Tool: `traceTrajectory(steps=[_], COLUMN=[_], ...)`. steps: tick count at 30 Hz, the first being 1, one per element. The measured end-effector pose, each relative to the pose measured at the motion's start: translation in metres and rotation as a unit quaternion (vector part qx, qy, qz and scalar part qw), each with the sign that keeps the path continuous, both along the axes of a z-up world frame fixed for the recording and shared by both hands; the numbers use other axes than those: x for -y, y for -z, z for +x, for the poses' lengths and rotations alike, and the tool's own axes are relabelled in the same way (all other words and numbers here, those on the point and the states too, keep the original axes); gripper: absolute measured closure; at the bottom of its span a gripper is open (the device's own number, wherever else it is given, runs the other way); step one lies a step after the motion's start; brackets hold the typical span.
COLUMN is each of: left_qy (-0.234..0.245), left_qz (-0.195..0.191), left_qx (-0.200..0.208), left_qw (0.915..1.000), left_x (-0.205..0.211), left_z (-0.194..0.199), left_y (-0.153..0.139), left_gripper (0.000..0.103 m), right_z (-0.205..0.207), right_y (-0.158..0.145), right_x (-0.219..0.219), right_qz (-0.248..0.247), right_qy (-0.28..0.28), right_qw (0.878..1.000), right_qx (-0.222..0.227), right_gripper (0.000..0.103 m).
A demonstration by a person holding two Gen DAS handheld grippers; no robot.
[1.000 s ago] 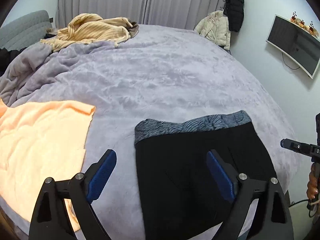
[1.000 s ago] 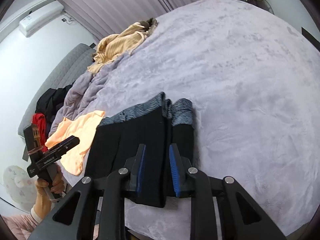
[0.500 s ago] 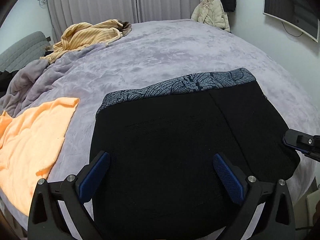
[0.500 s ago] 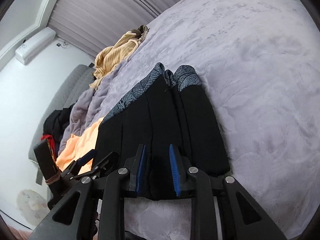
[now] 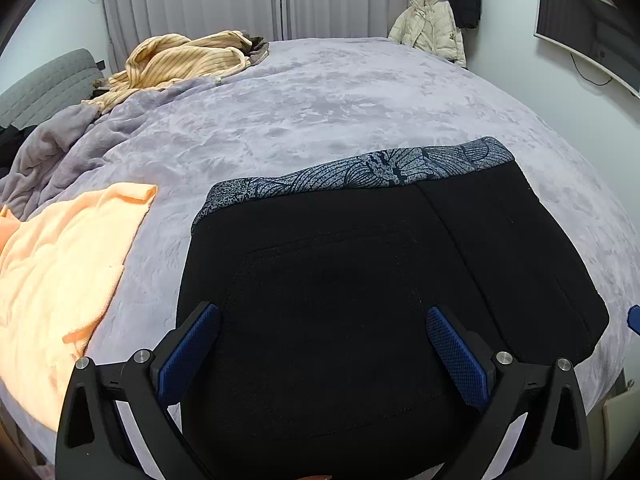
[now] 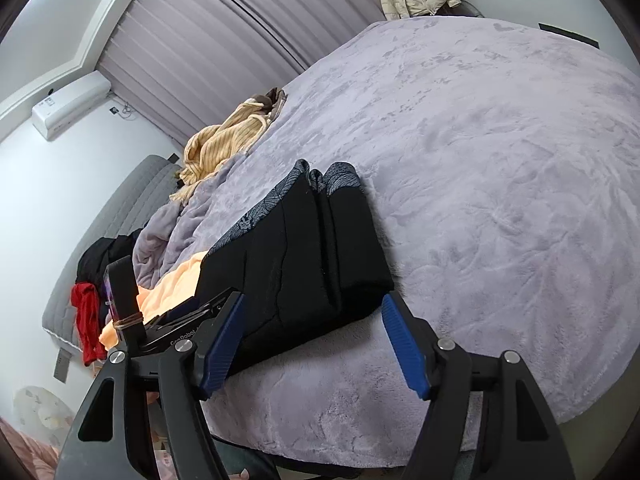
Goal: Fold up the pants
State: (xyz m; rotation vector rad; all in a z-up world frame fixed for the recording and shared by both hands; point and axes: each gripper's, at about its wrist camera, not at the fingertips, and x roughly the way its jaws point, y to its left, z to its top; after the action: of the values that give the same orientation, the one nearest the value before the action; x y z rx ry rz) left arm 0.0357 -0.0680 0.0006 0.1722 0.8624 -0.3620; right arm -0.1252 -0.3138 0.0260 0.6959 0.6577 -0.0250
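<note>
The black pants (image 5: 360, 280) with a grey patterned waistband (image 5: 360, 172) lie folded flat on the purple bed. They also show in the right wrist view (image 6: 304, 252). My left gripper (image 5: 324, 344) is open and empty, low over the near part of the pants. My right gripper (image 6: 312, 336) is open and empty at the pants' near right corner, by the bed's front edge. The left gripper's body (image 6: 176, 328) shows at the left of the right wrist view.
An orange cloth (image 5: 60, 268) lies left of the pants. A yellow striped garment (image 5: 180, 60) lies at the bed's far left. A bunched purple blanket (image 5: 52, 156) is at the left. A beige jacket (image 5: 432, 28) hangs beyond the bed. A wall screen (image 5: 588, 28) is at the right.
My right gripper was shut on the pants' edge and has opened, letting them go. The pants now lie flat. My left gripper has come in over the pants.
</note>
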Motion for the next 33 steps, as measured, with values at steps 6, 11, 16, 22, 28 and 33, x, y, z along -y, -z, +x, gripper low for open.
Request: traceTrajectory(steps=[6, 11, 16, 22, 28, 33], left_qy=[-0.003, -0.005, -0.001, 0.009, 0.01, 0.005], left_qz=[0.0, -0.005, -0.022, -0.016, -0.005, 0.0], left_qx=[-0.004, -0.004, -0.011, 0.003, -0.007, -0.009], left_qw=[1.0, 1.0, 0.9997, 0.9998, 0.9999, 0.9999], left_x=[0.001, -0.002, -0.003, -0.001, 0.001, -0.003], left_z=[0.001, -0.002, -0.006, -0.013, -0.015, -0.018], left_y=[-0.001, -0.009, -0.021, -0.03, -0.029, -0.029], left_gripper=[0.0, 0.0, 0.0, 0.0, 0.0, 0.0], right_z=[-0.01, -0.014, -0.016, -0.018, -0.019, -0.018], right_y=[-0.003, -0.009, -0.015, -0.019, -0.025, -0.033], right_x=[0.005, 0.003, 0.001, -0.001, -0.003, -0.007], right_qz=[0.002, -0.004, -0.006, -0.012, -0.031, -0.057], right_qy=[0.012, 0.012, 0.015, 0.017, 0.019, 0.027], right_qw=[1.0, 1.0, 1.0, 1.0, 0.999, 0.998], right_qx=[0.004, 0.015, 0.019, 0.02, 0.019, 0.014], right_gripper=[0.026, 0.023, 0.023, 0.022, 0.019, 0.014])
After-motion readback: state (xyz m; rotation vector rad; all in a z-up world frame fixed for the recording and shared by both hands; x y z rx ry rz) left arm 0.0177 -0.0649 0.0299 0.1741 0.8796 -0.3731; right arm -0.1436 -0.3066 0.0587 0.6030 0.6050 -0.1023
